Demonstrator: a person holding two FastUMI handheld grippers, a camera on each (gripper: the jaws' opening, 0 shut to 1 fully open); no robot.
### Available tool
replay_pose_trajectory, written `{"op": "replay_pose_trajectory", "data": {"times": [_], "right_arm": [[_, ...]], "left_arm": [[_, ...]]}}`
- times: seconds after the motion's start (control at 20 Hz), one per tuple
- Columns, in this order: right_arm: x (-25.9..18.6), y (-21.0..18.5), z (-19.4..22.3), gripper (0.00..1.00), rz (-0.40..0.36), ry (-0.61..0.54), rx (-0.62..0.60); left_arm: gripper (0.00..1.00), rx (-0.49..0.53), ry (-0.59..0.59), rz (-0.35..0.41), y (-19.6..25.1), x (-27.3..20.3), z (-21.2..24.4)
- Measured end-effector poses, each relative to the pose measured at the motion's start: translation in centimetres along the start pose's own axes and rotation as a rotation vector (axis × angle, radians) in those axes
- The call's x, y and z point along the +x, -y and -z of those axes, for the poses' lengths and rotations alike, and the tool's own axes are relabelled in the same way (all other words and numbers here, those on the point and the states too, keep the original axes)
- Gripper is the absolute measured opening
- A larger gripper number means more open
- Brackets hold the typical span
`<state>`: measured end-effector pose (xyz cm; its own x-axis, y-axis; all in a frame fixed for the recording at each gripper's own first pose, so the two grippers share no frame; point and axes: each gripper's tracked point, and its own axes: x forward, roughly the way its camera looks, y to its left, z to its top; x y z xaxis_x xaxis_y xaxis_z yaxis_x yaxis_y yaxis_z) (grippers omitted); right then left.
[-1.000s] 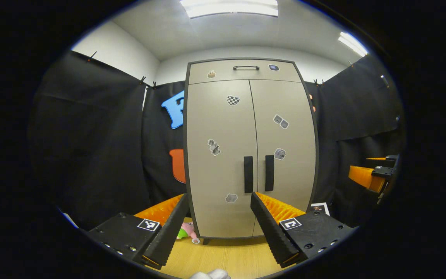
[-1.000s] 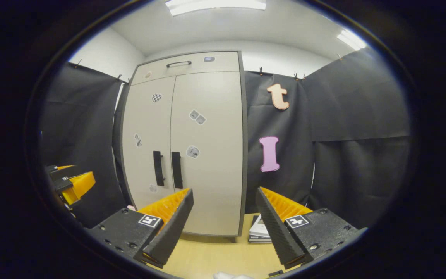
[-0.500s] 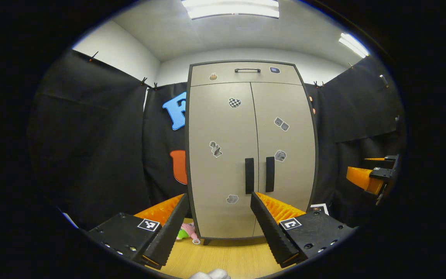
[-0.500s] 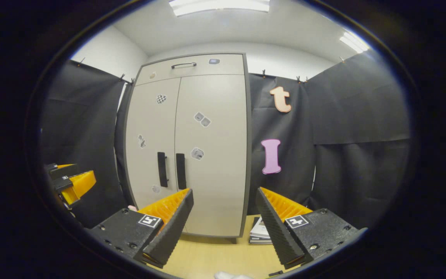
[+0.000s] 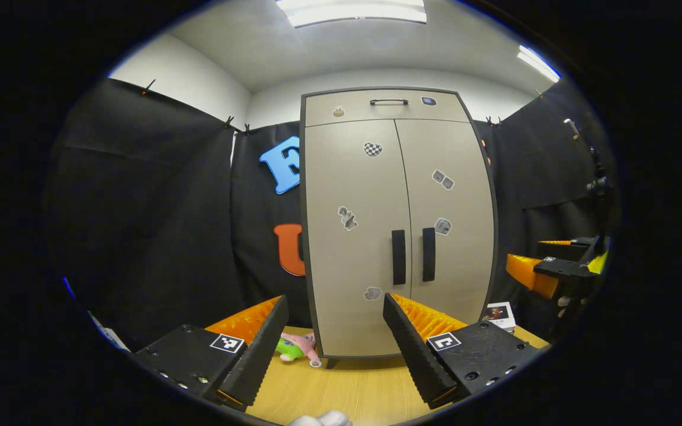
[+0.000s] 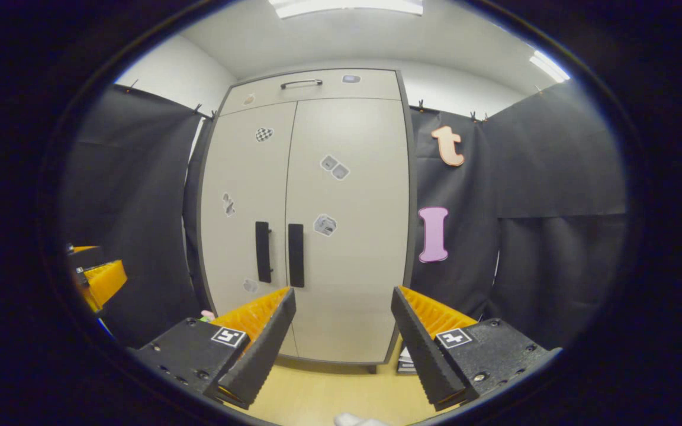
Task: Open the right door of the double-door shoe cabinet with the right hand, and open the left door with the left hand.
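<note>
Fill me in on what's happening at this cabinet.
A person holds a two-finger gripper in each hand, facing a double-door shoe cabinet that stands on a wooden tabletop. Both doors are shut. The left gripper and the right gripper are open and short of the cabinet, gripping nothing. The right door handle and the left door handle are untouched, so neither door has been opened yet.

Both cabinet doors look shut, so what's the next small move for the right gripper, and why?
Probably ease the right gripper forward and left toward the right door handle. Both doors are closed, the gripper is open and short of the cabinet, and the handle sits left of its gap.
</note>
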<state>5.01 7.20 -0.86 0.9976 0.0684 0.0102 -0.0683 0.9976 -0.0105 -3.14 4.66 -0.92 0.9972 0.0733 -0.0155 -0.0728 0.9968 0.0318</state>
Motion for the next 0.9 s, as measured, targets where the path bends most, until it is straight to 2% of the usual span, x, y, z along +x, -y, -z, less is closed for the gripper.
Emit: {"op": "replay_pose_trajectory", "data": {"times": [0.25, 0.4, 0.75, 0.8, 0.85, 0.9], "right_arm": [[6.6, -3.9, 1.2, 1.00, -0.055, -0.037, 0.011], [10.7, -5.6, 1.6, 1.00, -0.065, -0.059, 0.007], [18.8, -6.9, 1.7, 0.99, -0.017, -0.075, -0.044], [19.4, -7.0, 1.8, 0.97, -0.016, -0.085, -0.039], [20.0, -7.0, 1.9, 0.87, -0.005, -0.088, -0.031], [20.3, -7.1, 1.8, 0.86, -0.001, -0.091, -0.029]], "left_arm": [[0.96, -0.012, -0.025, -0.060, -1.4, -1.5, 0.7], [0.96, 0.000, -0.042, -0.120, -2.6, -2.4, 0.9], [0.96, 0.000, -0.062, -0.223, -4.0, -3.9, 1.0], [0.96, -0.002, -0.064, -0.236, -4.3, -3.8, 1.0], [0.96, -0.002, -0.067, -0.246, -4.5, -3.7, 1.1], [0.96, 0.001, -0.071, -0.254, -4.6, -3.7, 1.2]]}}
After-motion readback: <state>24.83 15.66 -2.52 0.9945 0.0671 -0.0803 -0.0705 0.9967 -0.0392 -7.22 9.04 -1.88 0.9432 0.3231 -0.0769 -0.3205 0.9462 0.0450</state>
